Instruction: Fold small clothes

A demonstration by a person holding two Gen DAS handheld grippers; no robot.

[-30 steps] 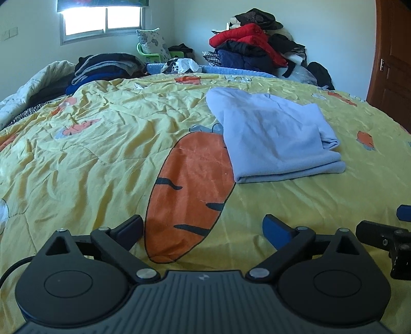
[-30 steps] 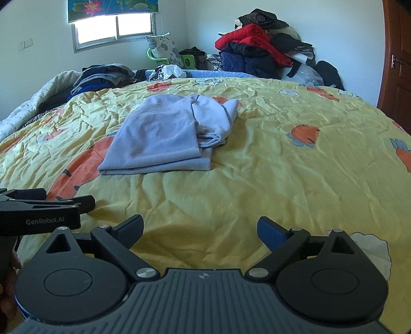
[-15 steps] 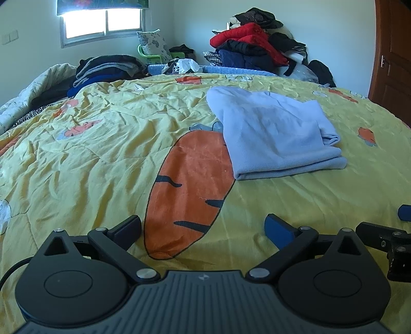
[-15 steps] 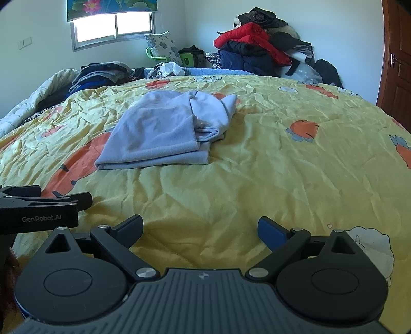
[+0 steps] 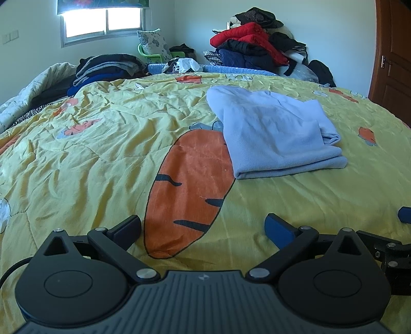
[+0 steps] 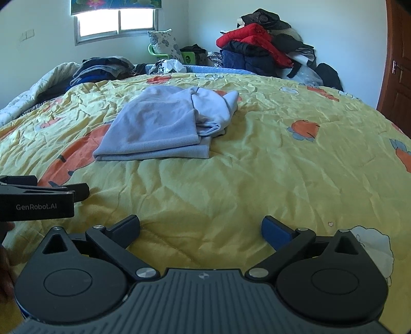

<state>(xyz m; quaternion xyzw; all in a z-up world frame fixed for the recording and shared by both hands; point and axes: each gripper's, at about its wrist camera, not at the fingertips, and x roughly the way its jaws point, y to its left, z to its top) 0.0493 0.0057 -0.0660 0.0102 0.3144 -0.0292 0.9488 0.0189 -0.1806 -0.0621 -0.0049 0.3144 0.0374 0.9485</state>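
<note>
Bed surface, cluttered rm.
Yellow carrot-print quilt (image 5: 102,164) creased; folded blue garment (image 5: 277,144) lain centre-right. Left gripper (image 5: 203,226) spread wide, empty; right gripper (image 6: 200,227) jaws opening, nothing between.

A yellow quilt (image 5: 108,154) printed with a big orange carrot (image 5: 190,185) covers the bed. Along the far wall a heap of red and dark jackets (image 6: 259,48) sits in the corner, a stack of dark folded clothes (image 5: 105,68) under the window (image 5: 102,19), and what may be a patterned cushion (image 6: 164,43) on a green chair (image 5: 154,54). A brown door (image 6: 398,64) stands at right.
</note>
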